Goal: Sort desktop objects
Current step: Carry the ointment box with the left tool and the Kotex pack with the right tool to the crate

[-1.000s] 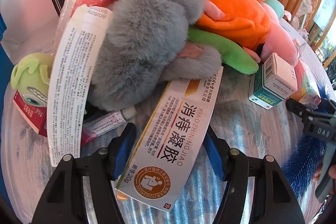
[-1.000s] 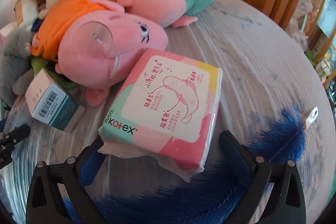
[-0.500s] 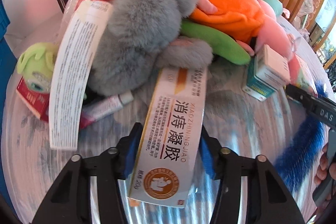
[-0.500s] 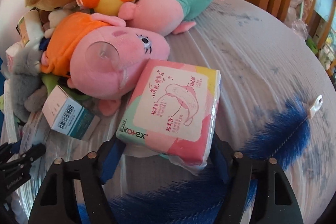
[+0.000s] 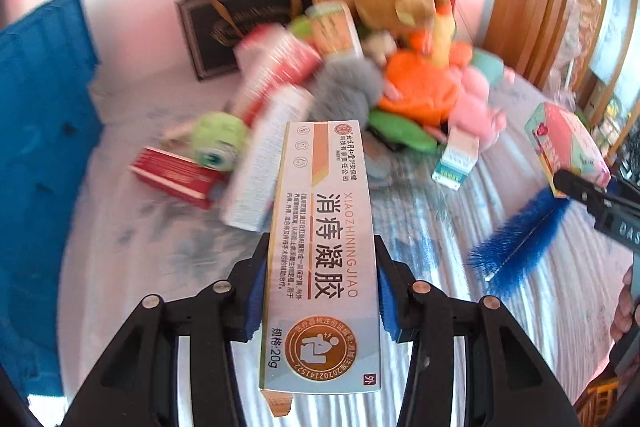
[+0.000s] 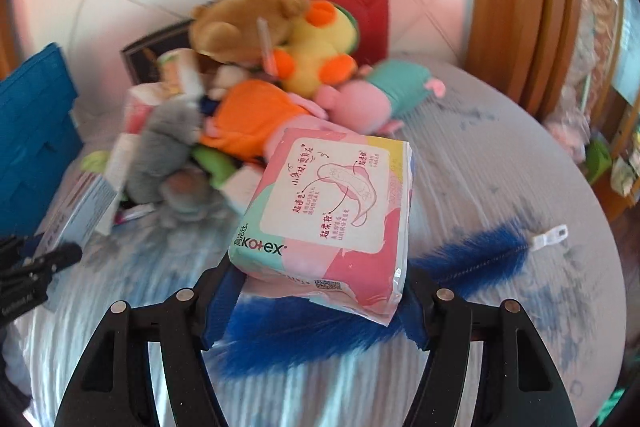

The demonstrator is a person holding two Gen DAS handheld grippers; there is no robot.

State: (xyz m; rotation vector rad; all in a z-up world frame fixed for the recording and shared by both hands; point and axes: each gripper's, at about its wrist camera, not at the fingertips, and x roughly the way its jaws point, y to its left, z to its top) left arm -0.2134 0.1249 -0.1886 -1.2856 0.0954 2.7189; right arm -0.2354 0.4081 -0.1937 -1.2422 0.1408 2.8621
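While both of my tongs are loaded, the coming move turns on where each thing goes, not on reaching for it. My left tongs (image 5: 322, 287) are clamped on the long ointment carton (image 5: 322, 247), the blue pads pressing its 2 long sides near its near end; its long axis runs from 6 o'clock to 12 o'clock in the left wrist view, straight along the fingers, far end pointing at the pile of plush toys (image 5: 404, 67) and boxes at 12 o'clock. It looks lifted off the tabletop (image 5: 160, 259), though blur makes the gap hard to judge. My right tongs (image 6: 320, 291) are closed on the pink Kotex pack (image 6: 332, 207), gripped at its near edge, its longer side leaning from 6 o'clock up toward 1 o'clock, printed face up. It hangs above the blue fluffy brush (image 6: 460, 255), which lies on the tabletop from about 7 o'clock to 3 o'clock. A blue bin (image 5: 40, 147) stands at 9 o'clock in the left wrist view, nearer my left hand than my right, so I judge the carton would go there first, with a swing left that keeps its long axis clear of the red box (image 5: 176, 177) and green plush (image 5: 216, 143) at 10 o'clock. Where the pack belongs I cannot tell.
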